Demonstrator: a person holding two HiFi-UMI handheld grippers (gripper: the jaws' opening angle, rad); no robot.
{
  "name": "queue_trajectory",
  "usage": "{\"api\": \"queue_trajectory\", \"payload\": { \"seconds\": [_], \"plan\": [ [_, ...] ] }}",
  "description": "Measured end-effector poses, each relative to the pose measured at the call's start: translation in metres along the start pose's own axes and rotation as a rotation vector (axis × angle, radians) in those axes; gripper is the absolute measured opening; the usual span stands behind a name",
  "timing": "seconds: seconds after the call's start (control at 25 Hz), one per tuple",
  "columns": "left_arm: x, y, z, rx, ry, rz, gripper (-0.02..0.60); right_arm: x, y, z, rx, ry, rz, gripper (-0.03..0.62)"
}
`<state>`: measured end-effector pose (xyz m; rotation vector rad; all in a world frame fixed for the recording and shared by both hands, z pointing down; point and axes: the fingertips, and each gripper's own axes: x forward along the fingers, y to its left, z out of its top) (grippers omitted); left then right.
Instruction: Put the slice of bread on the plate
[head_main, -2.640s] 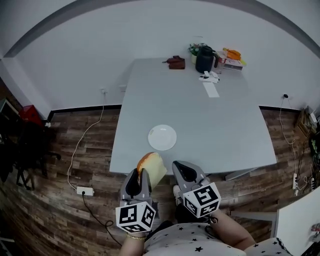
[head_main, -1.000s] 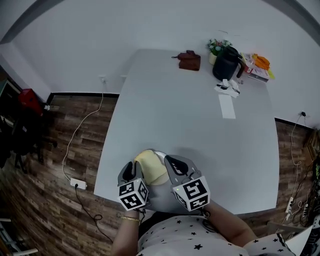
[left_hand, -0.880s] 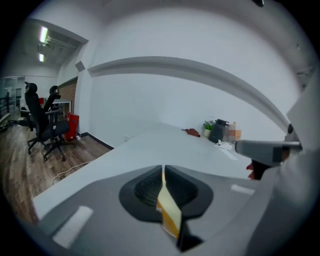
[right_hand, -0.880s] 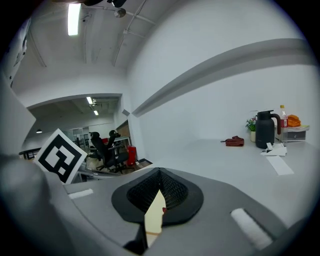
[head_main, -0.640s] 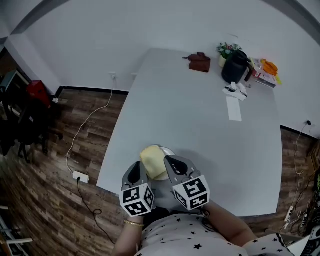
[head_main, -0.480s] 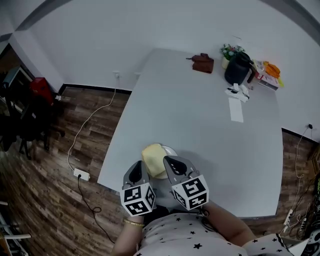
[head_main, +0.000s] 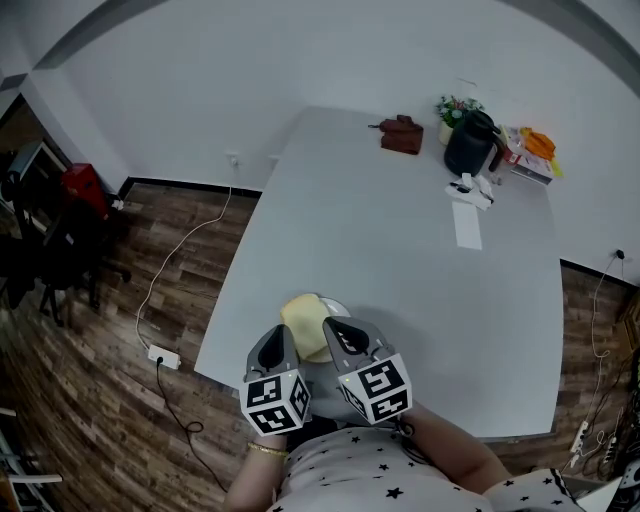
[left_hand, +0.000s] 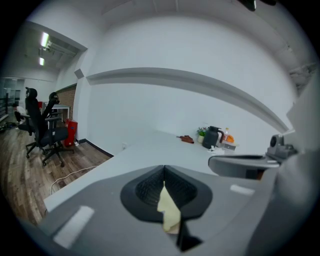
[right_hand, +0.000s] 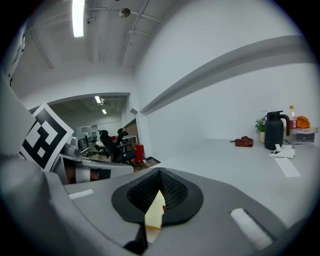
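Observation:
The slice of bread (head_main: 303, 322), pale with a browner crust edge, lies flat on the small white plate (head_main: 336, 306) near the front edge of the grey table (head_main: 400, 250). My left gripper (head_main: 272, 350) hovers just behind the bread at its left, with its jaws shut and nothing held. My right gripper (head_main: 340, 338) is close beside it, over the plate's right part, also shut and empty. In the left gripper view the left gripper (left_hand: 164, 167) shows pads pressed together, with a pale yellow sliver under the tips. The right gripper (right_hand: 159, 171) looks the same in the right gripper view.
At the table's far right stand a black jug (head_main: 468, 143), a small plant (head_main: 452, 105), a brown object (head_main: 402, 135), orange things (head_main: 540, 143) and a white paper strip (head_main: 467, 224). Dark office chairs (head_main: 40, 250) stand on the wooden floor at left, where a power strip (head_main: 163, 356) lies.
The left gripper carried the bread from in front of the table to the plate and let it go. Its jaws have since shut and drawn back from the slice. The right gripper stayed alongside.

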<state>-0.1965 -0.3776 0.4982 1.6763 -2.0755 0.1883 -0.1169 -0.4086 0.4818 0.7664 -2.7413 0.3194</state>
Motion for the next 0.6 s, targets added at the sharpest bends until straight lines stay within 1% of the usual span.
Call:
{"api": "queue_trajectory", "payload": {
  "seconds": [0.28, 0.6],
  "plan": [
    [0.0005, -0.0014, 0.0054, 0.002, -0.008, -0.001, 0.008, -0.002, -0.0029, 0.0008, -0.006, -0.001, -0.012, -0.002],
    [-0.0001, -0.0048, 0.0073, 0.007, -0.017, -0.009, 0.008, -0.0024, 0.0003, 0.0022, -0.012, 0.0, 0.001, -0.003]
  ]
}}
